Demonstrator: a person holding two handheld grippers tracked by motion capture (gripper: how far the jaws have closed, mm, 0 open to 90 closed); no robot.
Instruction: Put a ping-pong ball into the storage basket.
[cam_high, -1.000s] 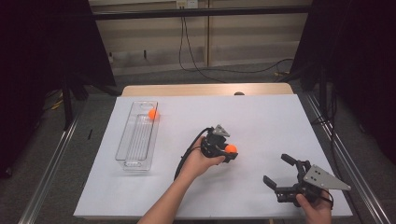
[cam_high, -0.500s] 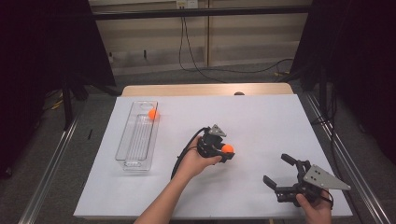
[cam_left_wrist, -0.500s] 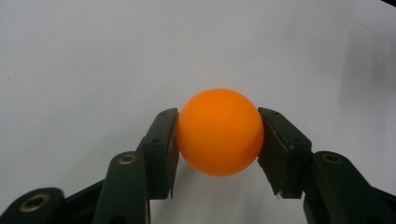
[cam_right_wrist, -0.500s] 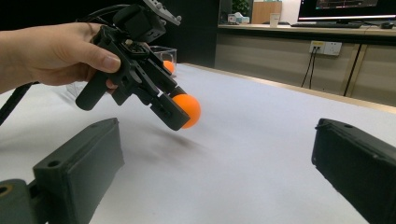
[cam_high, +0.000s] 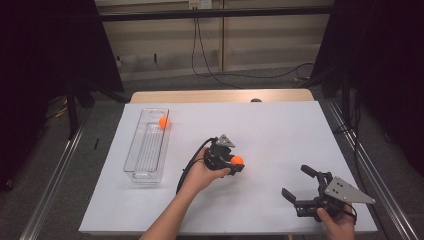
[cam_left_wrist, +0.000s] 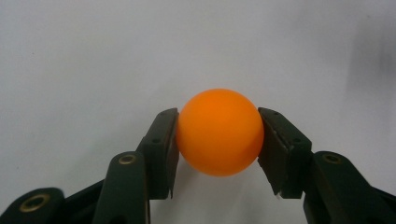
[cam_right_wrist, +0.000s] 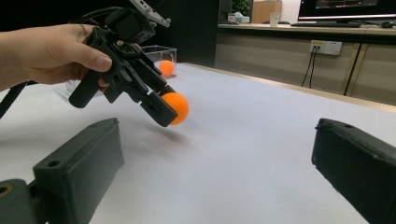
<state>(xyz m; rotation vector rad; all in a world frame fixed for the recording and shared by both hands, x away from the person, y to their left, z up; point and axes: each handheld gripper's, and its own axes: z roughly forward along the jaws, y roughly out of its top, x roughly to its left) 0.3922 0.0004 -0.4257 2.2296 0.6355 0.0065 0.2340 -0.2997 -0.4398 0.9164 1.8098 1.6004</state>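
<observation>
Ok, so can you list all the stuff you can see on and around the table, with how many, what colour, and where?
Orange ball: one, orange, clamped in the left hand-held gripper, lifted just off the table.
Second orange ball: one, orange, inside the far end of the clear tray.
Clear tray: one, see-through plastic, long, on the table's left side.
Table: one, white top with a wooden far edge.
Wall sockets: white, on the wall behind the table.
Cables: black, on the wall and floor beyond the table.
Left hand-held gripper: one, black, mid-table, shut on the ball.
Right hand-held gripper: one, black, near right corner, jaws wide apart.
</observation>
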